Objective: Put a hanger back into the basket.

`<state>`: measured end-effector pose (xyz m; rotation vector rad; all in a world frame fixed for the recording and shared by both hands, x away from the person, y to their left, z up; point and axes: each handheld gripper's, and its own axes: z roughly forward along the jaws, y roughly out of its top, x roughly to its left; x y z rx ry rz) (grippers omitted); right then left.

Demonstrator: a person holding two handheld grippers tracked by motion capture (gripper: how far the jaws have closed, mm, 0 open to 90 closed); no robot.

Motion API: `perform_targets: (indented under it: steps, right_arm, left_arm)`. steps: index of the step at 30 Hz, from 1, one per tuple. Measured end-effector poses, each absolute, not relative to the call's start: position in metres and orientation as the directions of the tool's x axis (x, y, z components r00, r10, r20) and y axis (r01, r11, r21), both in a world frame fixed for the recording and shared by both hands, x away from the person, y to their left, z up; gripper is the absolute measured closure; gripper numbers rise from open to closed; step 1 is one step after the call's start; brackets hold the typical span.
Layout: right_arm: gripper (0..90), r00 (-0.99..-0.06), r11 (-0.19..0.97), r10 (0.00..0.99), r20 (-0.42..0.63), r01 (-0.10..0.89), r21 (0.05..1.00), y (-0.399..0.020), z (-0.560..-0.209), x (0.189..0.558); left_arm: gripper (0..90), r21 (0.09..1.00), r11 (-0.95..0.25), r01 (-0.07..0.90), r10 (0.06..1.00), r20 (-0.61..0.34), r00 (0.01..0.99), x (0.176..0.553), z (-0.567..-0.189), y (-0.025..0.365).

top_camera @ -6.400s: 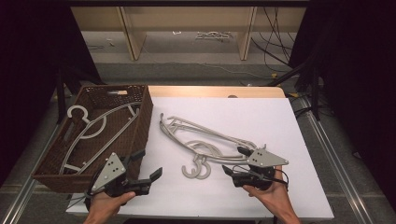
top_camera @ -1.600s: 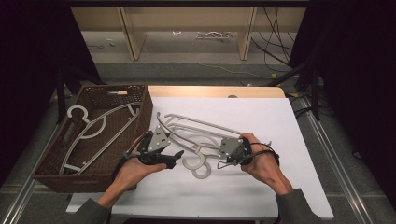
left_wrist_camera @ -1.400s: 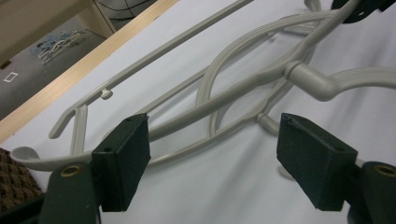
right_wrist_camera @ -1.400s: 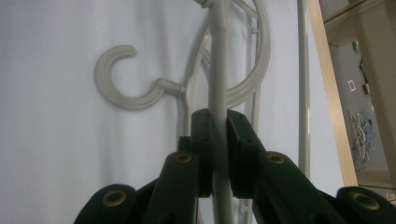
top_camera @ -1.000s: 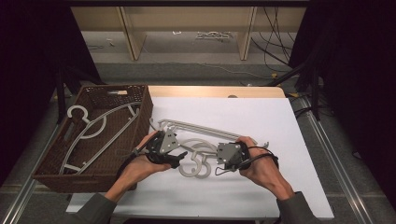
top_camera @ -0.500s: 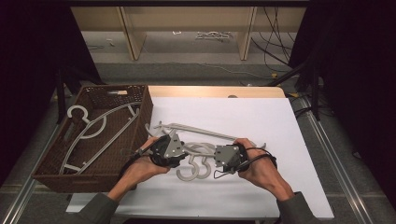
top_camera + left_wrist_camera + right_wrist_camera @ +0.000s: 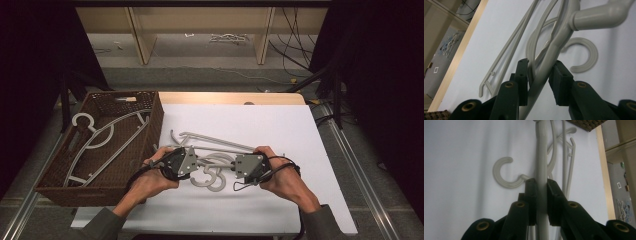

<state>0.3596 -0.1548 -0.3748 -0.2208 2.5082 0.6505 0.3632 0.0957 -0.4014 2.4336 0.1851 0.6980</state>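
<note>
Both hands are working the grey plastic hanger [image 7: 216, 159] lying on the white worktop [image 7: 280, 125] beside the wicker basket [image 7: 150, 107]. The right hand-held gripper [image 7: 541, 182] is clamping its arm; the left hand-held gripper [image 7: 539, 72] has just been closing around the opposite arm. It's looking light, stiff and slick, so gripping both arms suits it.

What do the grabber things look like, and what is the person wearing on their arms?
Each hand carries a chunky black grabber. The left gripper and the right gripper each have a grey three-cornered plate on top and a thin black cable looping away. Close up, the two jaws are black arms with brass-coloured rivets and blocky black pads. The sleeves are grey-green.
</note>
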Motion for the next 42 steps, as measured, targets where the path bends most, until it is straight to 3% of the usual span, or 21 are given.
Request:
perform_targets:
  steps: [6,9,12,15,20,25,32,42]
  right_arm:
    - [78.9,-0.834,0.858,-0.014,-0.552,-0.294,0.421,-0.161,-0.37,0.362]
    - [79.5,-0.823,0.866,0.006,-0.569,-0.28,0.414,-0.165,-0.37,0.365]
    - [77.6,-0.819,0.87,0.022,-0.574,-0.267,0.414,-0.167,-0.37,0.366]
    - [66.7,-0.825,0.864,0.104,-0.556,-0.202,0.462,-0.169,-0.37,0.367]
    - [45.1,-0.831,0.775,0.295,-0.471,-0.08,0.627,-0.172,-0.364,0.368]
    - [36.3,-0.82,0.699,0.409,-0.401,-0.001,0.715,-0.173,-0.363,0.37]
    - [29.6,-0.802,0.618,0.492,-0.34,0.046,0.785,-0.175,-0.365,0.37]
    - [26.9,-0.764,0.485,0.587,-0.266,0.069,0.872,-0.183,-0.371,0.362]
  left_arm:
    - [74.1,0.629,-0.776,-0.03,0.271,0.376,0.886,0.363,-0.399,0.097]
    - [77.7,0.708,-0.706,0.016,0.294,0.272,0.916,0.361,-0.395,0.097]
    - [79.0,0.701,-0.713,0.006,0.282,0.28,0.918,0.357,-0.393,0.094]
    - [79.6,0.725,-0.687,0.046,0.316,0.241,0.918,0.359,-0.393,0.095]
    - [79.6,0.745,-0.658,0.11,0.364,0.187,0.912,0.363,-0.393,0.1]
    - [79.6,0.769,-0.618,0.163,0.404,0.133,0.905,0.365,-0.389,0.105]
    - [79.6,0.797,-0.56,0.228,0.451,0.063,0.89,0.37,-0.383,0.114]
    - [79.5,0.848,-0.432,0.307,0.518,-0.045,0.854,0.374,-0.373,0.129]
